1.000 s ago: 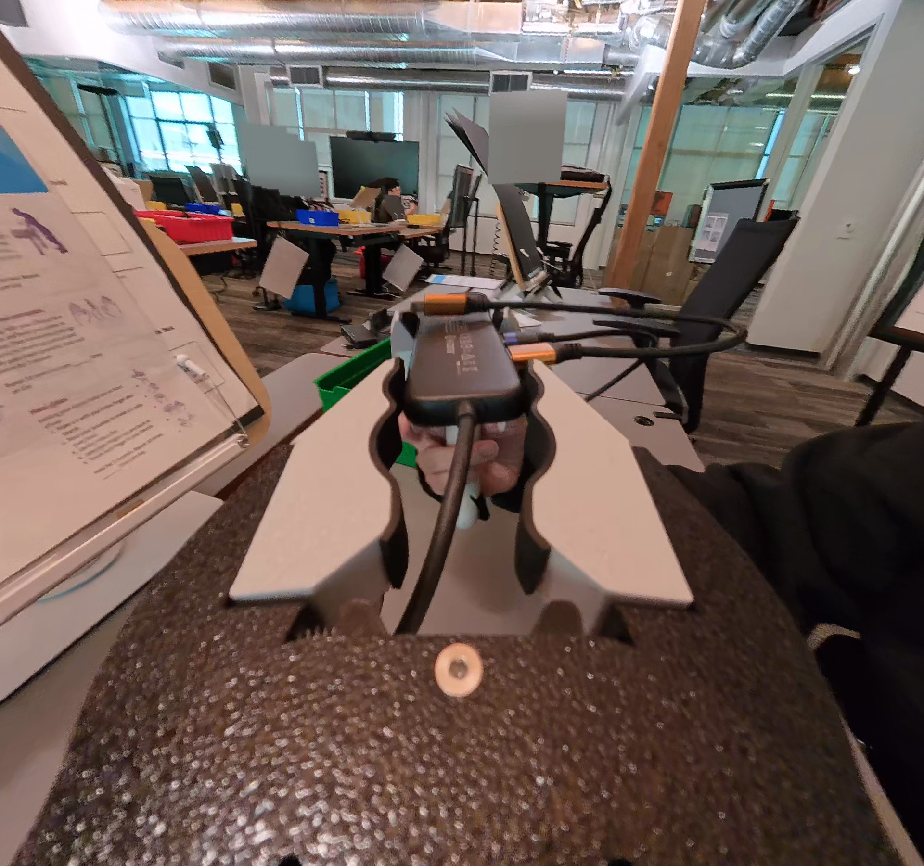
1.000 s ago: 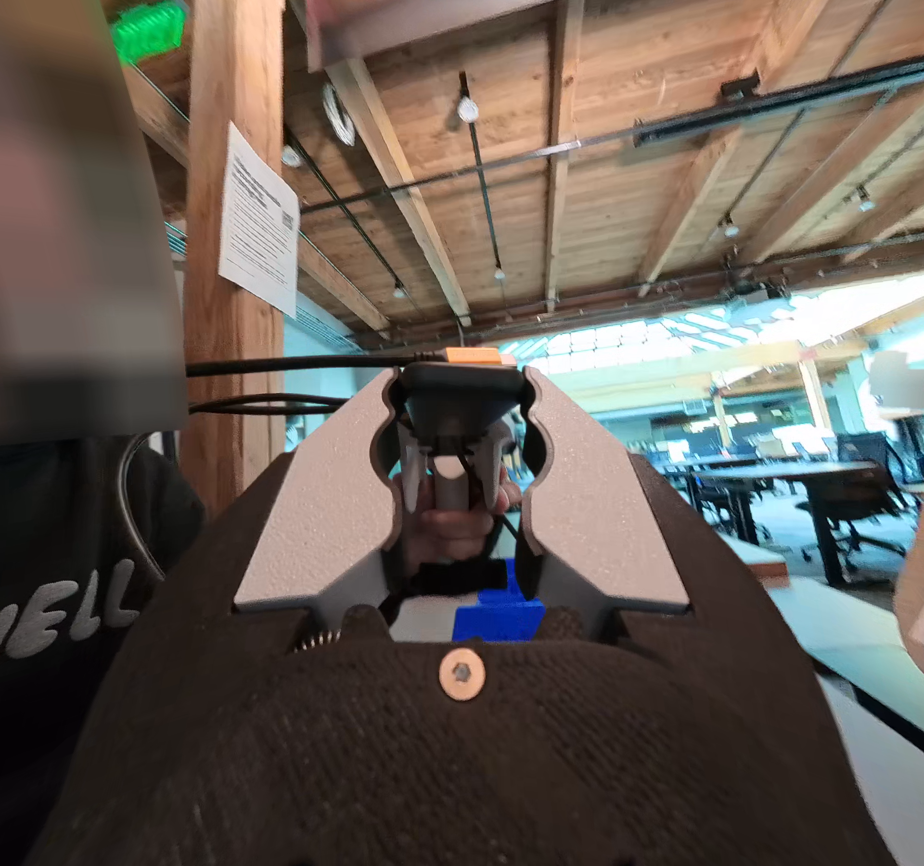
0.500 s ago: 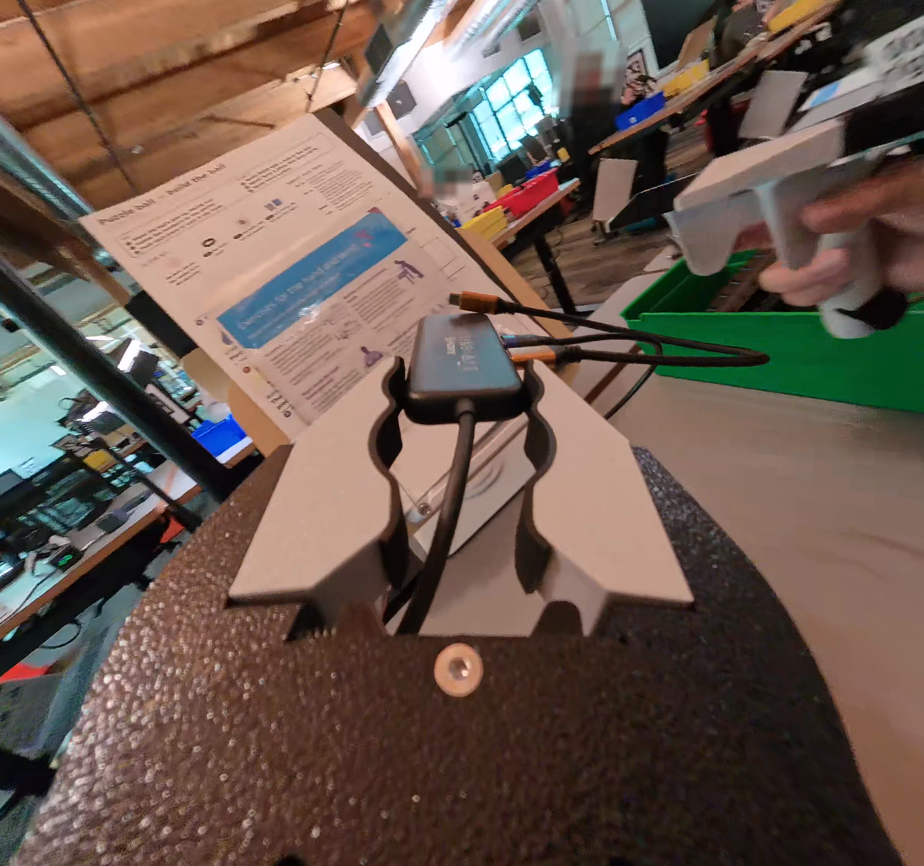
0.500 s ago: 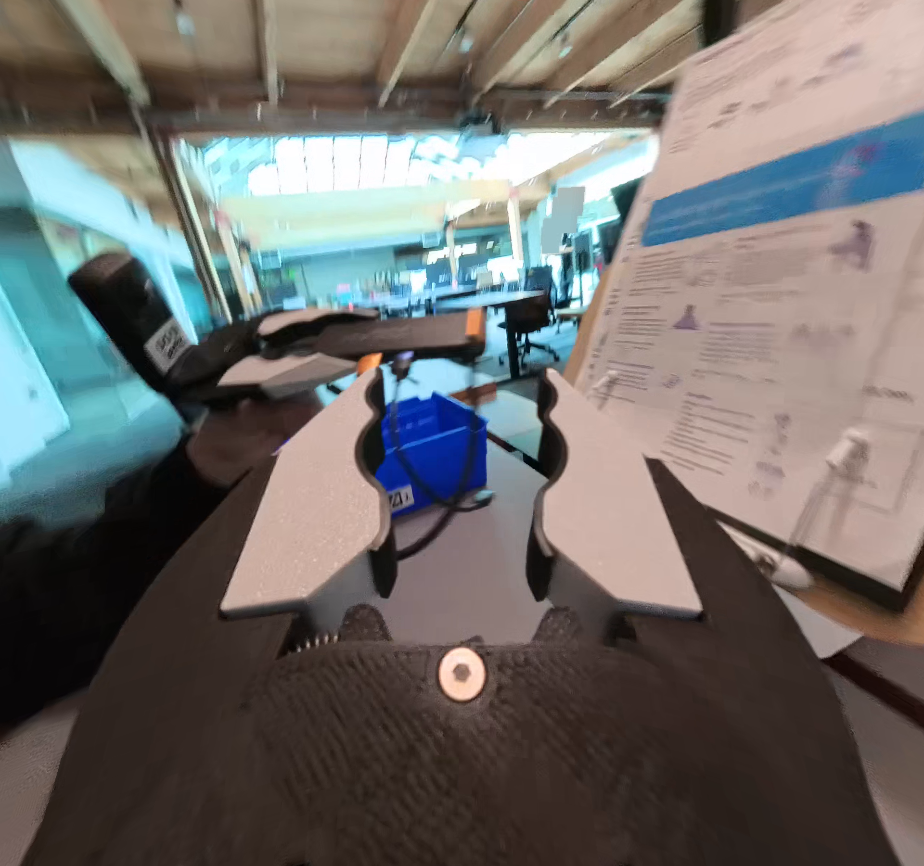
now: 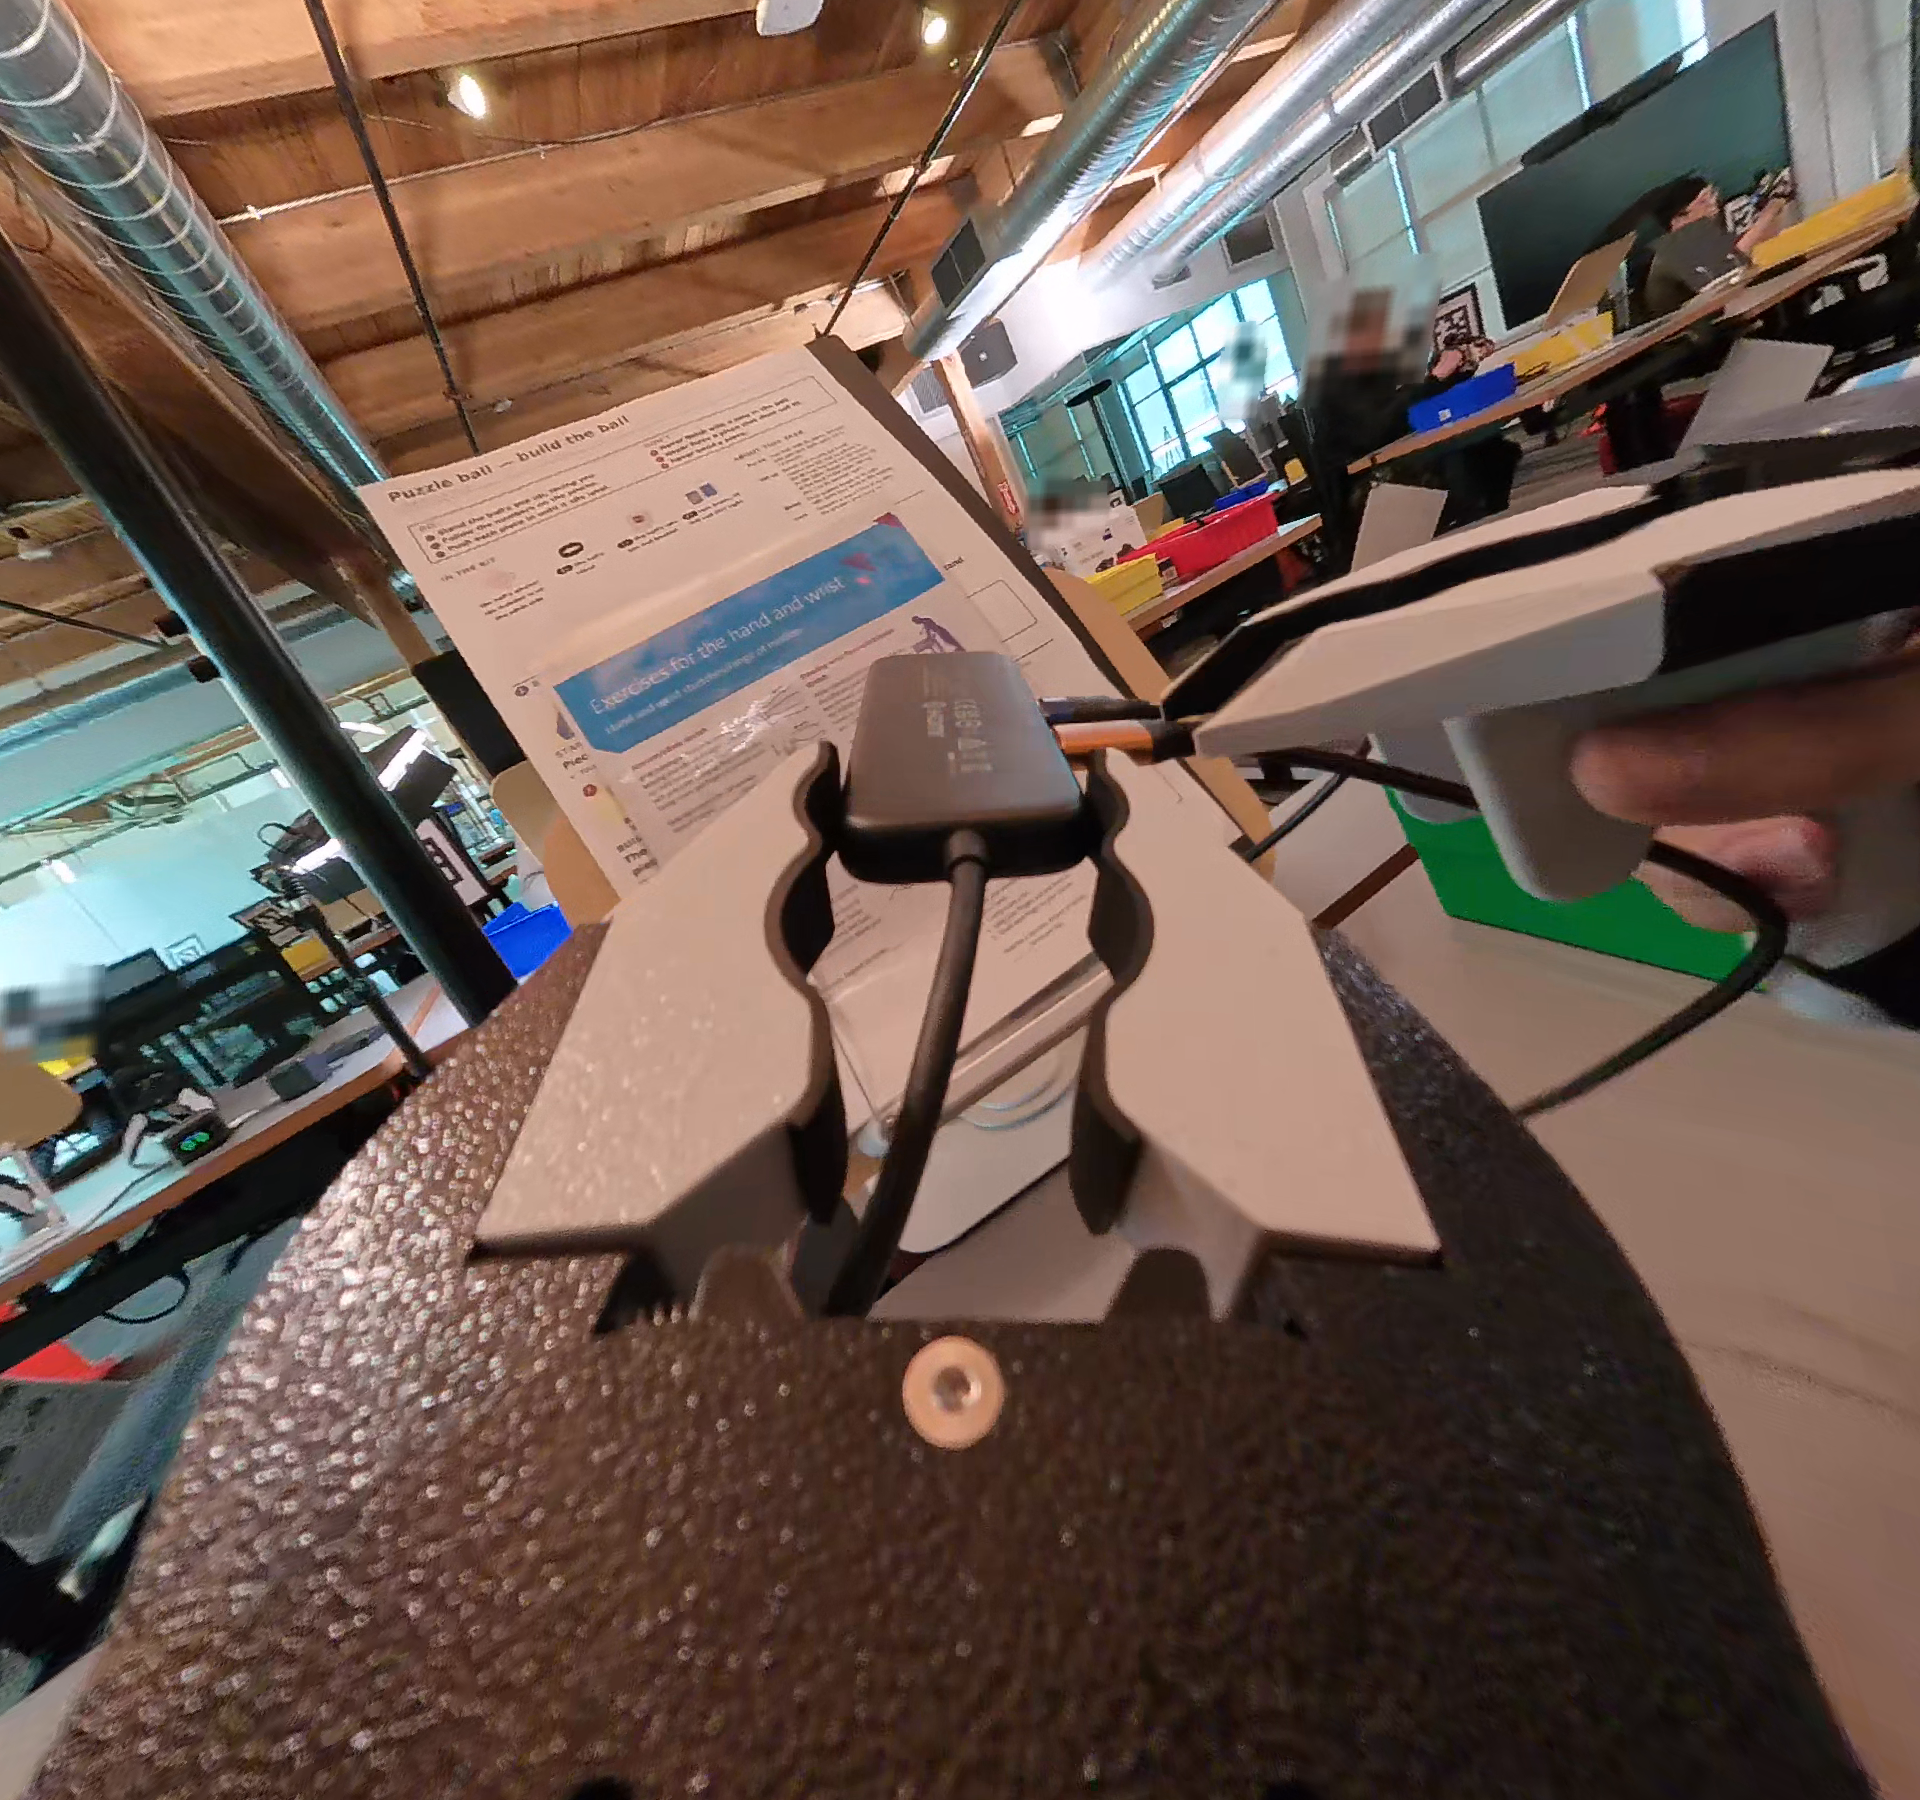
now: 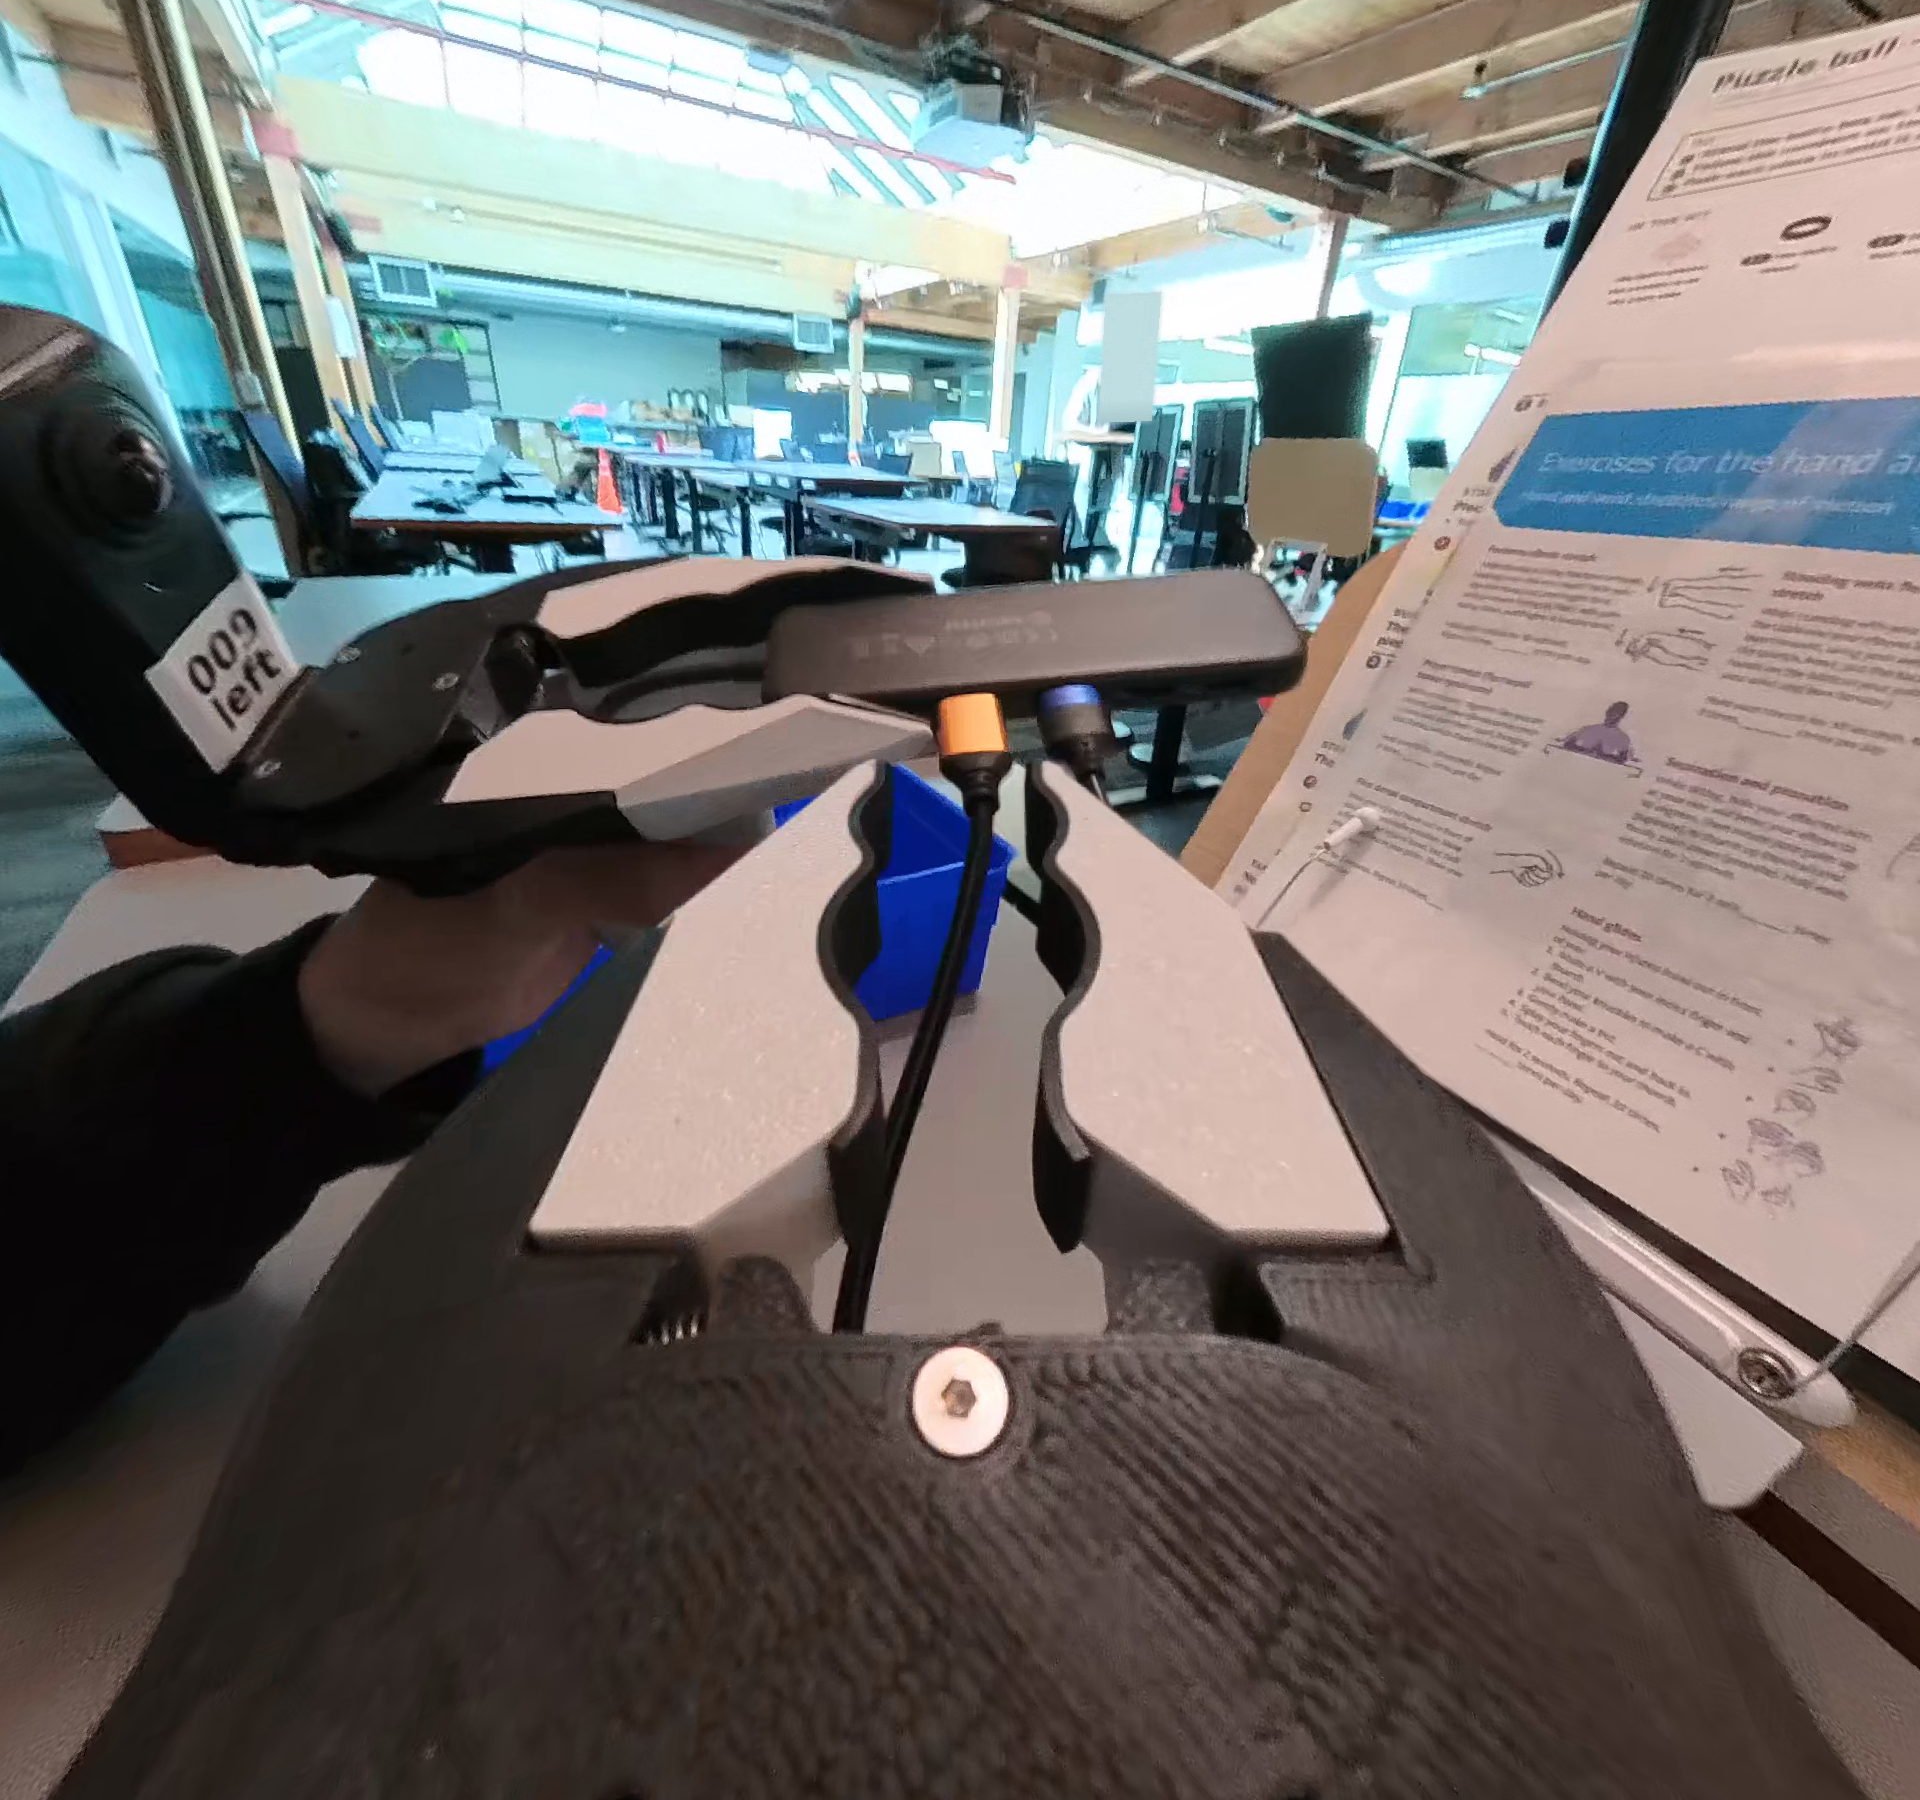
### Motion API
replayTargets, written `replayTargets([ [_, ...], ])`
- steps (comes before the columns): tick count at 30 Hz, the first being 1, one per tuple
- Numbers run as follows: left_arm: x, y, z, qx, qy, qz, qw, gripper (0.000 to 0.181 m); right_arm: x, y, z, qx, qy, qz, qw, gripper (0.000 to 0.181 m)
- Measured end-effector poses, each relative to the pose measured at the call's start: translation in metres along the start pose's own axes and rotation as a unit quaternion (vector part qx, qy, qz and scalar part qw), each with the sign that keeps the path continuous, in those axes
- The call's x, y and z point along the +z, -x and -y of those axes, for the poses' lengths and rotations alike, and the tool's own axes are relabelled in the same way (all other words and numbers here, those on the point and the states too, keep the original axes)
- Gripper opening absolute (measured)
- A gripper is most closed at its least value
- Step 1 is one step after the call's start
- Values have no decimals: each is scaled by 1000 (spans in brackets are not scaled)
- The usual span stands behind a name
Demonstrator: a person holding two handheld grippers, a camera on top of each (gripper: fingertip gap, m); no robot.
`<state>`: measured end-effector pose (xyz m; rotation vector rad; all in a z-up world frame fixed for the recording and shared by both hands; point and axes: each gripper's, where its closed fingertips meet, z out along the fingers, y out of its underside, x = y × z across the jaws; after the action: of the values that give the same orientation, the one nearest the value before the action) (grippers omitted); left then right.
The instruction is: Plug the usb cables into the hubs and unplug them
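We see the dark USB hub (image 5: 961,748) pinched at its near end in the left claw (image 5: 961,815), held in the air above the grey table (image 5: 1714,1231). The orange-ended cable (image 6: 971,727) and the blue-ended cable (image 6: 1075,722) are both plugged into its side. Our right-wrist view alone shows the right claw (image 6: 956,784) spread, its tips just below the orange plug with that cable running between them, and a blue bin (image 6: 925,909) beyond. Our left-wrist view alone shows a green bin (image 5: 1538,903) and, behind the hub, the tilted printed sheet (image 5: 675,587).
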<state>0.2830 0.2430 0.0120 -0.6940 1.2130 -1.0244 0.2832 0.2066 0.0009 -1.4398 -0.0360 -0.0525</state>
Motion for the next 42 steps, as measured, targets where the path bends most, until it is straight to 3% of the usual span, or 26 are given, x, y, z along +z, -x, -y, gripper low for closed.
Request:
replayTargets([
  [7, 0, -3, 5, -21, -7, -1, 1000, 45, 5, -4, -6, 4, -5, -12, 1000, 5],
  [22, 2, -2, -1, -69, -1, -17, 998, 45, 10, -4, 5, 48, -74, -18, 996, 15],
  [38, 5, -7, 3, -92, 17, -19, 995, 46, 5, -5, 8, -11, -9, -32, 999, 14],
  [40, 3, 1, 5, -69, 19, 20, 997, 46, 0, -5, 11, 4, -3, -18, 1000, 14],
  [41, -3, 25, 4, -53, 18, 82, 995, 46, -6, -10, 15, 6, -11, -30, 999, 14],
  [42, -9, 44, 2, -61, 18, 102, 993, 46, -14, -18, 19, -2, -11, -44, 999, 14],
])
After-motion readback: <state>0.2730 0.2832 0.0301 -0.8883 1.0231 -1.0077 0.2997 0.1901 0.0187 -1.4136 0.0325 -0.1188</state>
